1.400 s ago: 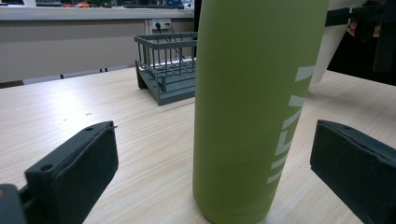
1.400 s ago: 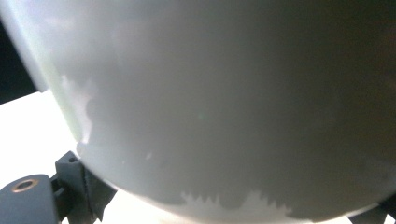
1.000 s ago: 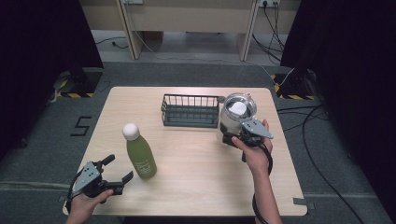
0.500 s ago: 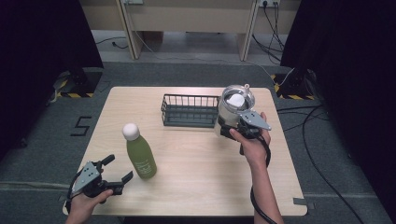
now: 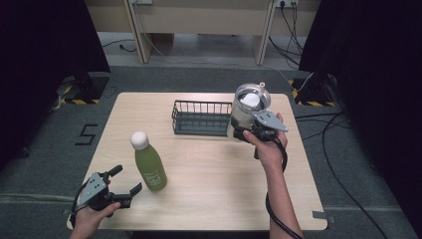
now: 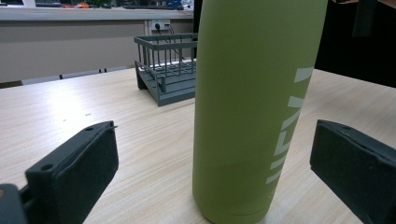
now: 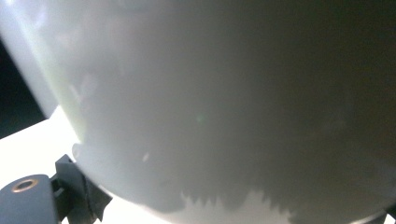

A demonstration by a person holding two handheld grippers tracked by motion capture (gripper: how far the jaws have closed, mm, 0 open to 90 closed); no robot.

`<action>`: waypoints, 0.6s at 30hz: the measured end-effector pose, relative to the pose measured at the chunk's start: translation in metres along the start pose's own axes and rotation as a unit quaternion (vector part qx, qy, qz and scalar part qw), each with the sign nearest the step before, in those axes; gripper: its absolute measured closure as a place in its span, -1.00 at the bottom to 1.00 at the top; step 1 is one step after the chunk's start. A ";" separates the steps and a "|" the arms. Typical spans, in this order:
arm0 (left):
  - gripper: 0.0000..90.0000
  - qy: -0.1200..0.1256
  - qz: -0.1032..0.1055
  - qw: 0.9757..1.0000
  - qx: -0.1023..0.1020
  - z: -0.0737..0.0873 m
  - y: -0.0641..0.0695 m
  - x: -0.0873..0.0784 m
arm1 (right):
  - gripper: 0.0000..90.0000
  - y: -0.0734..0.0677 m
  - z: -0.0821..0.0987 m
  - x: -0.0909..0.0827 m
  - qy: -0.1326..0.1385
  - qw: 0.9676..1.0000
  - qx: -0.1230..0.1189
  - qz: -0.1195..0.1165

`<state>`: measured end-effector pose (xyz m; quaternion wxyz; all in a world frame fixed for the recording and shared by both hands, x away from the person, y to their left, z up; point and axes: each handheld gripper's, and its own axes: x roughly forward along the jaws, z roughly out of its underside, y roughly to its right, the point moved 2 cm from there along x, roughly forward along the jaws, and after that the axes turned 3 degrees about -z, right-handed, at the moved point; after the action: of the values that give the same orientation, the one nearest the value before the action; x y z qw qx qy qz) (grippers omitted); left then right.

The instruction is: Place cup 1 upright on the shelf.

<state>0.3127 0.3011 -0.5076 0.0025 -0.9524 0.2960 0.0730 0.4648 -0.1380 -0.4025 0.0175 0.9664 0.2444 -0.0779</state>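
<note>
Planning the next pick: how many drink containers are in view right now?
2. The green bottle stands upright at the table's front left, between the open left gripper's jaws, untouched. The clear jar is held by the right gripper beside the wire basket.

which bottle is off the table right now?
The clear bottle, held up in the right gripper by the wire basket. The green bottle stands upright on the table, ungripped.

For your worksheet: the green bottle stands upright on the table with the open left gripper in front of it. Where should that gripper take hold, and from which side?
Grip the green bottle low on its straight round body, coming in level from the near side. The left gripper probably fits there.
</note>
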 end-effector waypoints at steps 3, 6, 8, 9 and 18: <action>-0.99 0.001 0.000 1.000 -0.001 0.000 0.000 0.000 | -0.78 0.000 -0.002 0.002 0.000 1.000 0.000 -0.002; -0.99 0.000 -0.001 1.000 0.001 0.000 0.000 0.000 | -0.78 -0.001 -0.004 0.004 0.001 1.000 -0.001 -0.003; -0.99 0.000 0.000 1.000 0.000 0.000 0.000 0.000 | -0.78 -0.001 -0.006 0.005 0.001 1.000 0.000 -0.003; -0.99 0.000 0.000 1.000 0.000 0.000 0.000 0.000 | -0.78 -0.001 -0.007 0.006 0.001 1.000 0.002 -0.004; -0.99 0.001 0.000 1.000 -0.002 0.000 -0.001 -0.001 | -0.78 -0.002 -0.015 0.012 0.003 1.000 -0.002 -0.005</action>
<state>0.3126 0.3018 -0.5074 0.0004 -0.9523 0.2963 0.0723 0.4762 -0.1299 -0.3893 0.0183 0.9653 0.2497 -0.0750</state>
